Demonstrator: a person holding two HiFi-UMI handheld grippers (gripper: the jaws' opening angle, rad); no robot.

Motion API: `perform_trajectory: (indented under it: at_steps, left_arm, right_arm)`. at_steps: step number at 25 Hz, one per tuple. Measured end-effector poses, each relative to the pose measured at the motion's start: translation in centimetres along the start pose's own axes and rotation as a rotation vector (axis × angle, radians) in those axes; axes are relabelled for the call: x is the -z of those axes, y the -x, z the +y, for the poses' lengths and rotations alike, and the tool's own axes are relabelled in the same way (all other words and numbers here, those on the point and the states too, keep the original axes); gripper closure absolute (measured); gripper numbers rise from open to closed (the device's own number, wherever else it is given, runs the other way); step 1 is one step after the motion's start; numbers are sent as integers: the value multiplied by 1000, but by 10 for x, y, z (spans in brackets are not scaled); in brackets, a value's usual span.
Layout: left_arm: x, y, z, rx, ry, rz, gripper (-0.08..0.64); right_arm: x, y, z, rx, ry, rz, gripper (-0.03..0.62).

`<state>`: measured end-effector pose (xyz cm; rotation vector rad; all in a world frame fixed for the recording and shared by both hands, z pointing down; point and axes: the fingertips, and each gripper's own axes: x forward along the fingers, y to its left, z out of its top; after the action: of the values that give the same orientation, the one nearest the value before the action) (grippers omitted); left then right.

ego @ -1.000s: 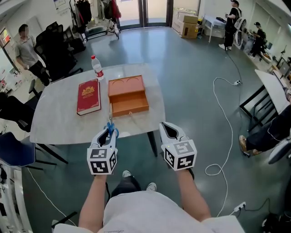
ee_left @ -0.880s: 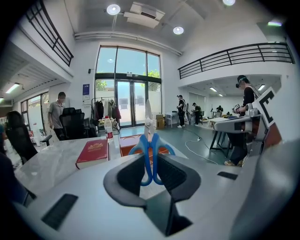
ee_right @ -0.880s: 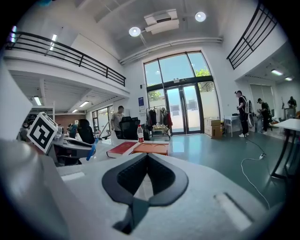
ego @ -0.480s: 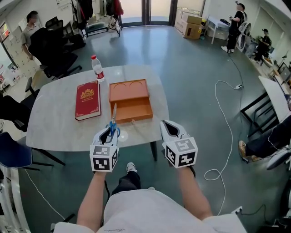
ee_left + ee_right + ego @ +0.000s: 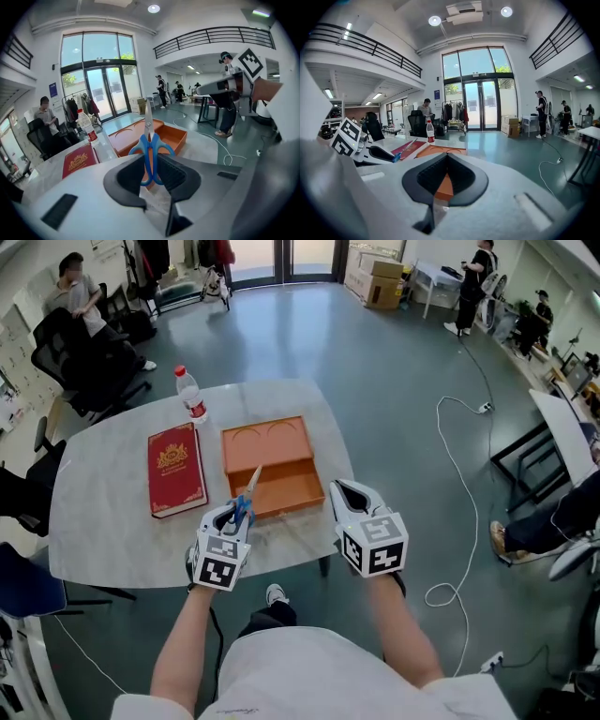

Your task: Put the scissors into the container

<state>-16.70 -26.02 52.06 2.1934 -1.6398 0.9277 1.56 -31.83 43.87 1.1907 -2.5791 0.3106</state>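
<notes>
- Carrying step: the left gripper (image 5: 231, 515) clamps the blue-handled steel scissors (image 5: 243, 502), blades reaching over the open orange rectangular container (image 5: 292, 493).
- The right gripper (image 5: 349, 493) is closed on nothing (idle, just right of the container).
- Next, probably: lower, release.

In the left gripper view, the left claw (image 5: 150, 160) hid the lower ends of the blue loops on the scissors (image 5: 150, 143). In the right gripper view, the right claw (image 5: 446, 161) covered the near part of the container (image 5: 440, 151). The gold print on the book (image 5: 175, 468) and the label on the bottle (image 5: 191, 396) were too small for us to read.
</notes>
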Motion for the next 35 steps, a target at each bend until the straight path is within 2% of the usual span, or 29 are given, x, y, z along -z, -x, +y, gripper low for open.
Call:
perform_trajectory:
  at_steps: [9, 17, 27, 35]
  left_arm:
    - [-2, -55, 15, 155, -256, 105, 482]
    - [-4, -90, 5, 308, -426, 191, 482]
    - [11, -124, -8, 420, -547, 334, 482]
    - [31, -137, -14, 466, -614, 423, 480]
  right_arm:
    - [-7, -42, -8, 68, -18, 31, 588]
    - [-8, -63, -21, 124, -38, 44, 588]
    - [-2, -76, -35, 165, -56, 66, 588]
    - [4, -78, -42, 187, -66, 81, 588]
